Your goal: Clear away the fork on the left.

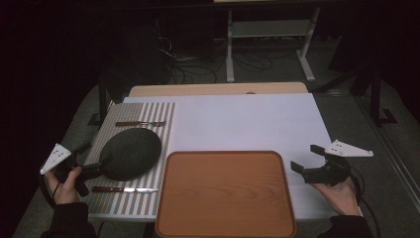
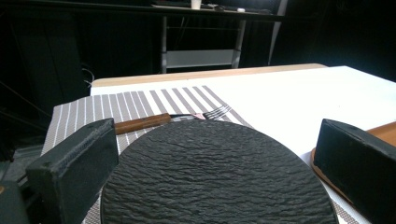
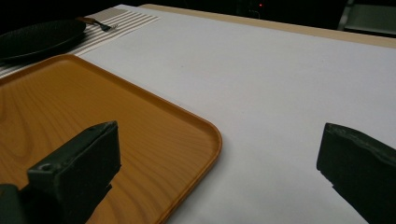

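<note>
A dark round plate [image 1: 131, 152] with a rough slate-like face lies flat on a striped placemat [image 1: 166, 116] at the table's left. A fork [image 1: 140, 123] with a wooden handle lies beyond it, and a knife [image 1: 124, 189] lies on its near side. My left gripper [image 1: 89, 161] is at the plate's left rim and open. In the left gripper view the plate [image 2: 215, 172] reaches in between the spread jaws of the left gripper [image 2: 215, 140]. My right gripper [image 1: 307, 158] stands open over the white table cover, just right of a wooden tray [image 1: 225, 191], holding nothing.
The tray [image 3: 93, 116] takes up the front middle of the table and overhangs its near edge. The white cover [image 1: 247, 124] stretches behind it to a bare wooden strip. Beyond the table the floor is dark, with cables and a white metal frame [image 1: 270, 29].
</note>
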A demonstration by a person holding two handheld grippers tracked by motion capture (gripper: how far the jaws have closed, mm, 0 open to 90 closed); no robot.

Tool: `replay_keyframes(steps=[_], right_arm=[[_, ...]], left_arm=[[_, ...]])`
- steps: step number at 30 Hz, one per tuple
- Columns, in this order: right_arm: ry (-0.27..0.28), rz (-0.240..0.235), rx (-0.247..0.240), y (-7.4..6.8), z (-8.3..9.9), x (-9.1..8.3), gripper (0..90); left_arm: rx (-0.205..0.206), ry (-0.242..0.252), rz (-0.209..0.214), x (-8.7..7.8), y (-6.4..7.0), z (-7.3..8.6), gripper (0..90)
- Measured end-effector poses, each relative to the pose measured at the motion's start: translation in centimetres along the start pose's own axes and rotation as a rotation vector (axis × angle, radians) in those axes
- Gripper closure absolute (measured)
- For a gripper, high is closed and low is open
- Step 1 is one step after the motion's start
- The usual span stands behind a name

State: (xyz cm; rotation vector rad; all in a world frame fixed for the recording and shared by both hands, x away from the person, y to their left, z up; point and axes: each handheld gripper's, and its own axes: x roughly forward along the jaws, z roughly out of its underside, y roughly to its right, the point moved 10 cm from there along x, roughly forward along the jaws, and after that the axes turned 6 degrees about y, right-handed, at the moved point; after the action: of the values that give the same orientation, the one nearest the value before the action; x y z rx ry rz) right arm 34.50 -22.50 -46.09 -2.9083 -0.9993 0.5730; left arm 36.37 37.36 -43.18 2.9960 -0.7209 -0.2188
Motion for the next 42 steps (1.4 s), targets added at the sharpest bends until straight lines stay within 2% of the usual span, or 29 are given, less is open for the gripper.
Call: replay_keyframes(steps=[8, 15, 18, 23, 27, 31, 42], right_arm=[[-0.006, -0.005, -0.003, -0.2, 0.1, 0.0, 0.0], [-0.025, -0.015, -0.022, -0.6, 0.3, 0.3, 0.0], [-0.028, -0.021, -0.031, -1.0, 0.3, 0.4, 0.0], [-0.033, -0.019, -0.024, -0.9, 0.5, 0.3, 0.0], [-0.030, -0.018, -0.019, -0.9, 0.5, 0.2, 0.0], [-0.040, -0.022, -0.035, -1.1, 0.7, 0.3, 0.0], [-0.052, -0.022, -0.045, -1.2, 0.9, 0.4, 0.0]], left_arm=[[-0.003, 0.001, -0.003, -0.1, -0.1, 0.0, 0.0], [0.002, -0.021, -0.013, -0.1, 0.1, 0.4, 0.0], [0.027, -0.039, -0.010, 0.0, 0.3, 0.3, 0.0], [0.020, -0.057, -0.007, 0.2, 0.4, 0.5, 0.0], [0.037, -0.074, 0.003, 0.2, 0.5, 0.6, 0.0], [0.057, -0.090, 0.013, -0.1, 0.5, 0.4, 0.0], [0.084, -0.109, 0.026, -0.3, 0.2, -0.4, 0.0]])
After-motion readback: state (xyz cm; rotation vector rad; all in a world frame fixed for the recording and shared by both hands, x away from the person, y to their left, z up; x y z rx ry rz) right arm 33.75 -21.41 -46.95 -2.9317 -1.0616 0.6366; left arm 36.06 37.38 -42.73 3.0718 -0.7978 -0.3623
